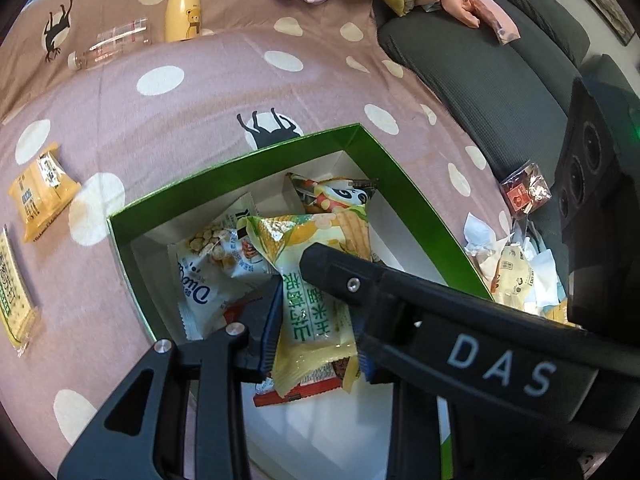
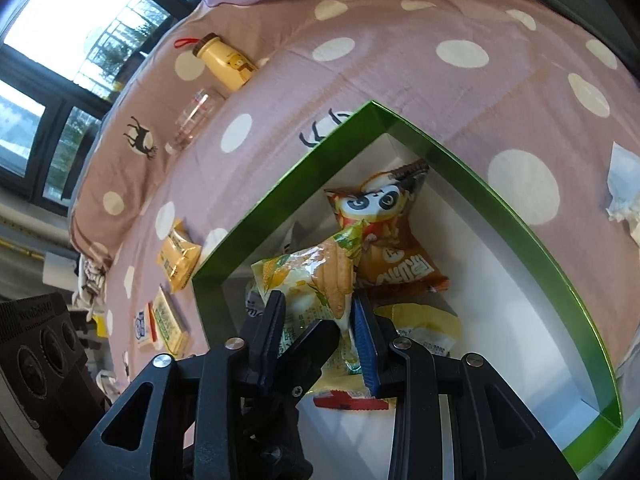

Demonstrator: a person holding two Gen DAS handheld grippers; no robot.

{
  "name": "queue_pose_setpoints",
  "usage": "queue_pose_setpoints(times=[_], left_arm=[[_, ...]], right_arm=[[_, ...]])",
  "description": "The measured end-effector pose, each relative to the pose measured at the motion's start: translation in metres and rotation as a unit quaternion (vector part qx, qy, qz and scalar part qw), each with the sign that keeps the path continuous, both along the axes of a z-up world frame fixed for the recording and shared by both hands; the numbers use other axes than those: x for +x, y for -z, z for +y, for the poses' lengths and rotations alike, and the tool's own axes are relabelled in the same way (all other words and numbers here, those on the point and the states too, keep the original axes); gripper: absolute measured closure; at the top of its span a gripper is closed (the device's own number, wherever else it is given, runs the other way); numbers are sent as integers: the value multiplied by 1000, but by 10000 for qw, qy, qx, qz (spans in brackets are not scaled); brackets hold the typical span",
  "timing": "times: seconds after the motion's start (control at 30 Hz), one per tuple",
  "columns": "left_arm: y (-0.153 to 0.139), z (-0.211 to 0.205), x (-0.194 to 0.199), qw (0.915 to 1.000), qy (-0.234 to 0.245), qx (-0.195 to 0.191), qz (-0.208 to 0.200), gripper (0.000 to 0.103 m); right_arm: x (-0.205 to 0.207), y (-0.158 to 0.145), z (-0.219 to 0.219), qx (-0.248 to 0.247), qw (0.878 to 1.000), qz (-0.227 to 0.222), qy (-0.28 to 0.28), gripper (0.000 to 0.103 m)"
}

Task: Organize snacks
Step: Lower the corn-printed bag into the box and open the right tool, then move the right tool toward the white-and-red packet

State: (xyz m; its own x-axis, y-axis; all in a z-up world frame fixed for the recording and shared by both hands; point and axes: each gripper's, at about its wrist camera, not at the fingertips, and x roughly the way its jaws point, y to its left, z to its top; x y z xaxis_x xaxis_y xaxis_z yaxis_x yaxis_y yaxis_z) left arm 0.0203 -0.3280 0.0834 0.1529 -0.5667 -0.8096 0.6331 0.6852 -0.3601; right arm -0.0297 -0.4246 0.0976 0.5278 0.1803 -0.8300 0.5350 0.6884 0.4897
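A yellow-green corn snack packet (image 1: pixel 312 304) (image 2: pixel 316 280) hangs over the green box (image 1: pixel 248 164) (image 2: pixel 280 184), which has a white inside. My left gripper (image 1: pixel 316 312) is shut on the packet's lower part. My right gripper (image 2: pixel 318 300) is shut on the same packet, and one of its fingers (image 1: pixel 340 272) crosses the left wrist view. A left finger (image 2: pixel 316 344) shows between the right pads. In the box lie a panda packet (image 1: pixel 340 196) (image 2: pixel 384 208), a white puff packet (image 1: pixel 216 268) and a red packet (image 1: pixel 296 392) (image 2: pixel 348 402).
On the dotted pink bedsheet lie a yellow packet (image 1: pixel 42 192) (image 2: pixel 178 256), a flat green-yellow packet (image 1: pixel 12 292) (image 2: pixel 168 320), a yellow bottle (image 1: pixel 184 8) (image 2: pixel 226 62) and a clear bottle (image 1: pixel 112 44) (image 2: pixel 192 120). Crumpled wrappers (image 1: pixel 512 260) and a grey cushion (image 1: pixel 480 68) are right of the box.
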Motion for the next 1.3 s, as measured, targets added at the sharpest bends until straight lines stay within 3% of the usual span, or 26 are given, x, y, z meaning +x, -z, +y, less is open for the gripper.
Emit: queue_pose_setpoints(times=[0.07, 0.27, 0.4, 0.6, 0.8, 1.03, 1.17, 1.3], left_arm=[[-2, 3, -1, 10000, -15, 16, -4, 70], [-20, 32, 1, 9992, -295, -161, -205, 55], [-33, 64, 6, 9972, -578, -186, -445, 35], [-38, 120, 20, 9911, -1143, -36, -676, 23], [-34, 196, 37, 9776, -1965, 194, -722, 19], [-20, 272, 56, 9591, -2683, 525, -735, 17], [-6, 313, 74, 9431, -3243, 514, -530, 17], [6, 333, 91, 9388, -3396, 463, -341, 17]], right_arm=[[-3, -2, -2, -55, 10000, 38, 45, 67], [-15, -16, -9, -290, 9987, -230, 344, 47], [-15, -29, -1, -384, 9976, -532, 217, 42], [-8, -46, 24, -547, 9940, -940, -118, 31], [13, -52, 68, -788, 9891, -1050, -673, 29], [48, -55, 135, -730, 9780, -1111, -1606, 29], [83, -54, 180, -766, 9657, -1016, -2262, 29], [132, -46, 226, -617, 9523, -781, -2884, 29]])
